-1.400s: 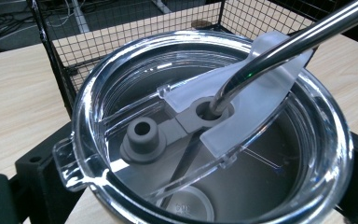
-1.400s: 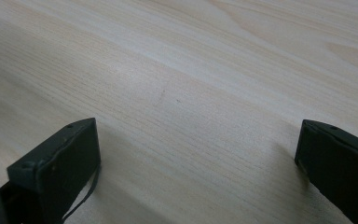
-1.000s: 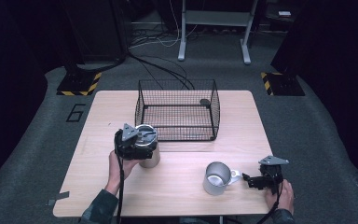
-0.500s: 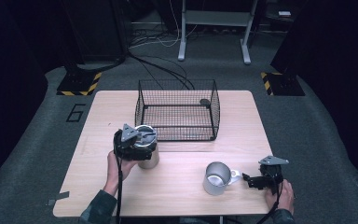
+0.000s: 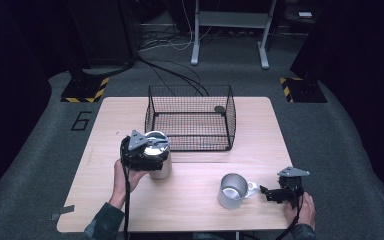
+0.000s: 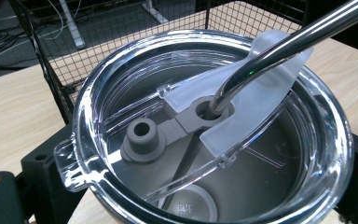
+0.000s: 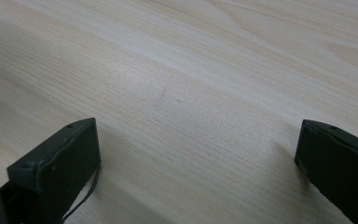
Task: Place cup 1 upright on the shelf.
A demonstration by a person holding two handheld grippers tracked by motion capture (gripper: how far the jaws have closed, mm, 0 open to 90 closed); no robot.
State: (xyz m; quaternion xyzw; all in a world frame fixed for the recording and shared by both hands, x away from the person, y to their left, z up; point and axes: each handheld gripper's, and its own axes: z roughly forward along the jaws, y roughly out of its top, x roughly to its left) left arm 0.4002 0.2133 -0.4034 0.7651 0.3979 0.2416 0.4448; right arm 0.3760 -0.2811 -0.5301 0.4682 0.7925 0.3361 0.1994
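One wooden table [image 5: 190, 200] | dark room | left jaws pinching tumbler [image 5: 158, 155] | right jaws spread

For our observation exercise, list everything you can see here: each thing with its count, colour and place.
Table: one, light wood, centre.
Wire basket: one, black, far middle of table.
Tumbler: one, steel, clear lid, metal straw, between left gripper's jaws.
Mug: one, silver, near right.
Frame legs: two, grey, floor beyond table.
Striped bases: two, black-yellow, floor.
Left gripper: black, at tumbler.
Right gripper: black, open, beside mug.
Hands: two, near edge.
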